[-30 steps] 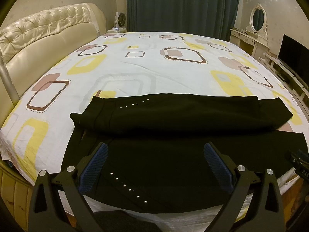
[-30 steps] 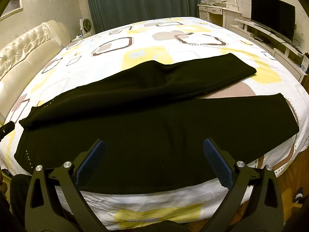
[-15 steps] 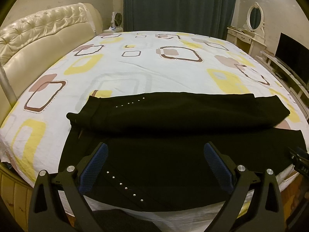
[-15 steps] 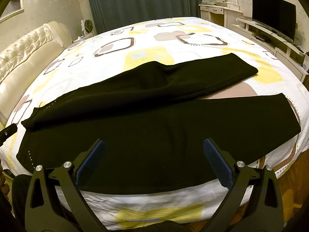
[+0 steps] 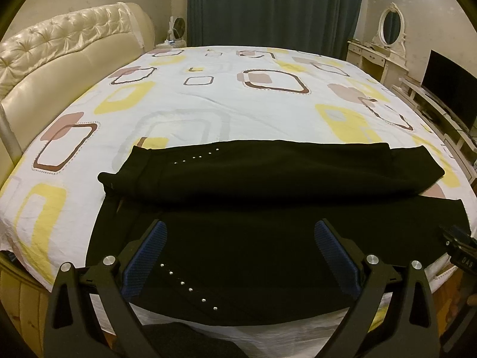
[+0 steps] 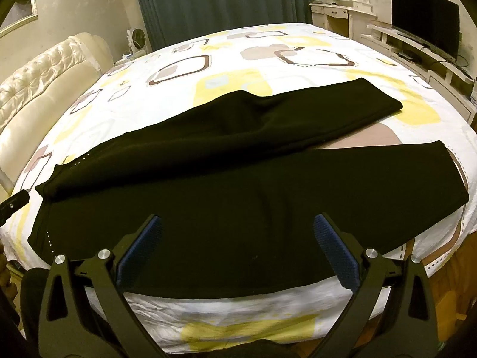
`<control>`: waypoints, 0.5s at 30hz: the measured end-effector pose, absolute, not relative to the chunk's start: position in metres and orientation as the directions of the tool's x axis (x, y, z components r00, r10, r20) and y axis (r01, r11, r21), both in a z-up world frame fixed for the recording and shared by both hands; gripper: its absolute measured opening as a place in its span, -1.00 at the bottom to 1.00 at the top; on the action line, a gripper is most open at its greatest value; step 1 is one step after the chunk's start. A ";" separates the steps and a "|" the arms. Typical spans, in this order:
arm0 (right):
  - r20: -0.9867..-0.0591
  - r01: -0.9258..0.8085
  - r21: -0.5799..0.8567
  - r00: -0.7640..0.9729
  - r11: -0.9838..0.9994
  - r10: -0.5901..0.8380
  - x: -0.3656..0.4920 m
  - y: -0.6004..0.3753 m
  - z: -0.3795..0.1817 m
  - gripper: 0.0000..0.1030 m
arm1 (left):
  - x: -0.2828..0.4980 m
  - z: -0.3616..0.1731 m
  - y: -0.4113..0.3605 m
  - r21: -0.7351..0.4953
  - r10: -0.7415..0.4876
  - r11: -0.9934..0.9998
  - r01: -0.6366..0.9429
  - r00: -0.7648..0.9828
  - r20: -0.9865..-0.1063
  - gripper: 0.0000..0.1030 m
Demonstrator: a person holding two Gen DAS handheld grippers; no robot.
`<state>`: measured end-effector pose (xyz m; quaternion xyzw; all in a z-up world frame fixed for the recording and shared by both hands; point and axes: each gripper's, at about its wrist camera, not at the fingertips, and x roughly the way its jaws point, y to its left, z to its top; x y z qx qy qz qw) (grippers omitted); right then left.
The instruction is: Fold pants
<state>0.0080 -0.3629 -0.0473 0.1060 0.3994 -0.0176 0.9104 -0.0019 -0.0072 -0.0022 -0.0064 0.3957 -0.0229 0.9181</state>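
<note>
Black pants (image 5: 268, 238) lie flat across the near part of the bed, waist at the left with rows of small studs, legs running right. The far leg (image 5: 283, 176) lies slightly apart from the near leg (image 6: 268, 223), which reaches the bed's right edge. My left gripper (image 5: 238, 238) is open and empty, above the waist end near the bed's front edge. My right gripper (image 6: 238, 232) is open and empty, above the middle of the near leg. The right gripper's tip shows at the right edge of the left wrist view (image 5: 459, 244).
The bed (image 5: 238, 104) has a white sheet with yellow and brown squares. A cream tufted headboard (image 5: 59, 59) stands at the left. A dressing table with oval mirror (image 5: 384, 50) and a TV (image 6: 423, 18) stand at the right. Dark curtains (image 5: 268, 9) hang behind.
Both grippers have drawn back and risen slightly, so the pants sit a little farther away in both views. The pants have not moved. Both grippers stay open.
</note>
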 end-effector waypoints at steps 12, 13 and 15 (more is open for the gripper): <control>-0.734 0.110 0.178 0.676 0.978 0.058 0.009 -0.361 -0.051 0.96 | 0.001 -0.004 -0.004 -0.028 -0.039 0.999 0.027 0.681 -0.731 0.93; -0.733 0.109 0.179 0.677 0.978 0.058 0.009 -0.361 -0.051 0.96 | 0.001 -0.004 -0.004 -0.029 -0.041 0.999 0.029 0.681 -0.731 0.93; -0.731 0.110 0.181 0.680 0.977 0.059 0.008 -0.361 -0.050 0.96 | 0.000 -0.004 -0.004 -0.031 -0.045 0.999 0.032 0.681 -0.730 0.93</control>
